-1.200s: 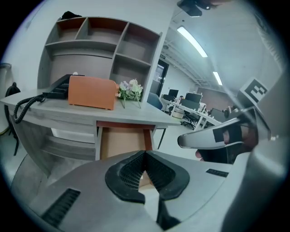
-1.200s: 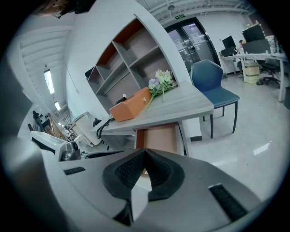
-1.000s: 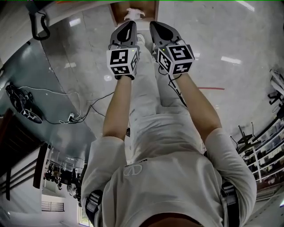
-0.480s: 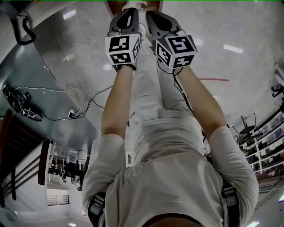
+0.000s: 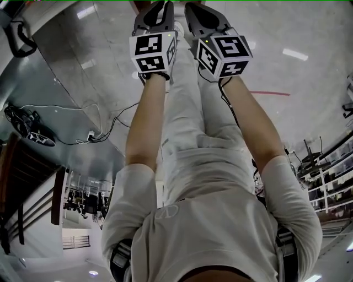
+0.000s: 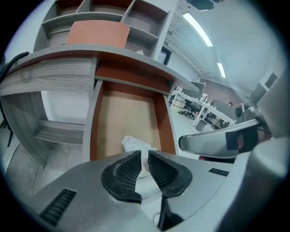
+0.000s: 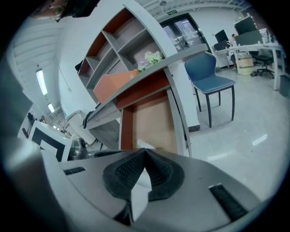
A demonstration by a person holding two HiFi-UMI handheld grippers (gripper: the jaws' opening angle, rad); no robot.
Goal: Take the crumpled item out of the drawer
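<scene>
The crumpled white item (image 6: pixel 135 144) lies near the front of the open drawer (image 6: pixel 121 113), whose inside is brown wood. In the left gripper view my left gripper (image 6: pixel 144 155) hovers just short of it. Its jaws are opening, a narrow gap shows between the pads, and nothing is pressed between them. In the right gripper view my right gripper (image 7: pixel 145 153) is shut with its tips together, and the white item (image 7: pixel 146 144) peeks out just beyond them in the drawer (image 7: pixel 155 120). In the head view the left gripper (image 5: pixel 159 12) and right gripper (image 5: pixel 199 15) reach side by side to the frame's top edge.
The drawer hangs under a grey desk top with open shelves behind and an orange box (image 6: pixel 97 34) on it. A blue chair (image 7: pixel 212 77) stands to the right of the desk. Cables (image 5: pixel 38 132) lie on the glossy floor to the left. My right gripper's body (image 6: pixel 217 140) is close beside the left.
In the head view both grippers have moved forward toward the top edge. The drawer and white item that showed there earlier have slipped out of the frame.
</scene>
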